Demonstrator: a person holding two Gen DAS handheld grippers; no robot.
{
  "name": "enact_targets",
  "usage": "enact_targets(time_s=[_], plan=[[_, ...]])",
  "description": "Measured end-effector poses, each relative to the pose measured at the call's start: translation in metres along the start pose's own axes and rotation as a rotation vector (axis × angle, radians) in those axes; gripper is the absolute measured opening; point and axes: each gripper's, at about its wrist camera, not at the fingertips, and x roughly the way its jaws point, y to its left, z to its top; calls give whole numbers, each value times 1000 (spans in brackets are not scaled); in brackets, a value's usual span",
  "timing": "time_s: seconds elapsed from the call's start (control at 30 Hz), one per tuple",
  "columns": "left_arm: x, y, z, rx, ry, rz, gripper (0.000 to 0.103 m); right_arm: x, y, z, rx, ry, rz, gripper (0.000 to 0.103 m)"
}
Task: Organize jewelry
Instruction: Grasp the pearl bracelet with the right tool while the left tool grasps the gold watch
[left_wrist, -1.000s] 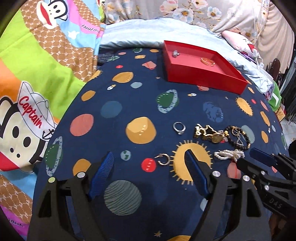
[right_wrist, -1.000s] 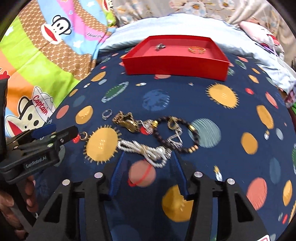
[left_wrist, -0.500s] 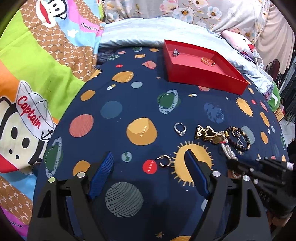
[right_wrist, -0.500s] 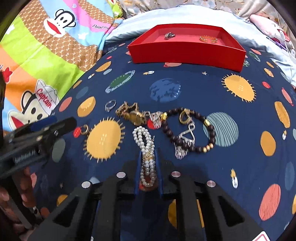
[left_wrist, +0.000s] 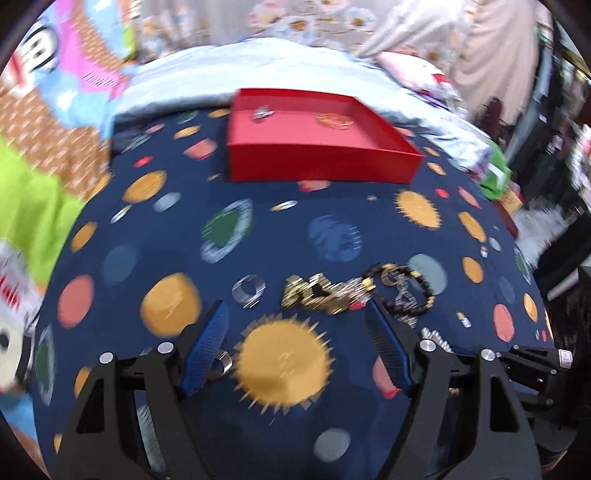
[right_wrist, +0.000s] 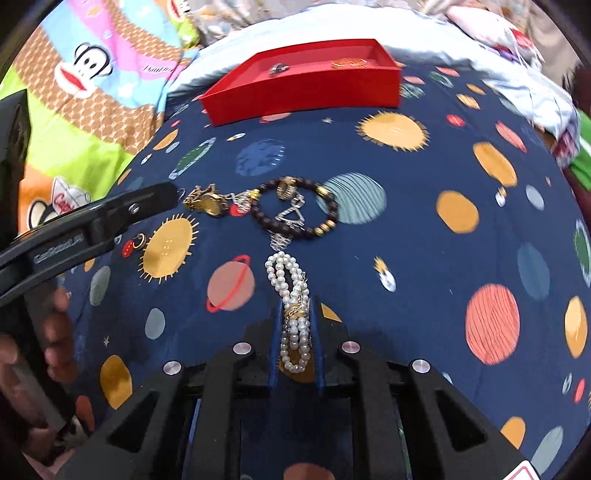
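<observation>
While the right claw (right_wrist: 295, 332) clamps the pearl bracelet (right_wrist: 291, 295), the left claw (left_wrist: 295, 343) is closing, nothing between.

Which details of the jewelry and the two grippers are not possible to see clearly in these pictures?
- Left wrist view: motion blur smears the silver ring and gold piece; their details are unreadable.
- Left wrist view: the blue pad partly covers the small hoop.
- Right wrist view: the right gripper hides the pearl bracelet's lower end.
- Both views: the two items in the red tray are too small to identify.
</observation>
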Motion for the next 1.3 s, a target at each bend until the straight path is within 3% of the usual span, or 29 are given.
enact_targets(time_s=[0.17, 0.3, 0.43, 0.47, 0.5, 0.77, 1.03, 1.3], plan=[[17, -12, 13, 201, -37, -45, 69, -3, -7, -4, 35, 1, 9, 13], [31, -11, 14, 309, -15, -88, 68, -3, -9, -5, 45, 2, 14, 13], [42, -11, 8, 372, 19, -129, 60, -2, -9, -3, 48, 3, 14, 13], [44, -10, 6, 373, 30, -143, 54, -2, -9, -3, 49, 4, 13, 13], [47, -9, 4, 364, 45, -155, 44, -2, -8, -2, 49, 4, 12, 13], [40, -10, -8, 302, 55, -167, 19, -1, -6, 0, 49, 6, 11, 13], [24, -10, -21, 126, 89, -202, 16, -7, 1, 2, 38, -16, 18, 13], [-5, -10, -23, 25, 59, -191, 14, -22, 8, 8, 17, -61, 29, 3]])
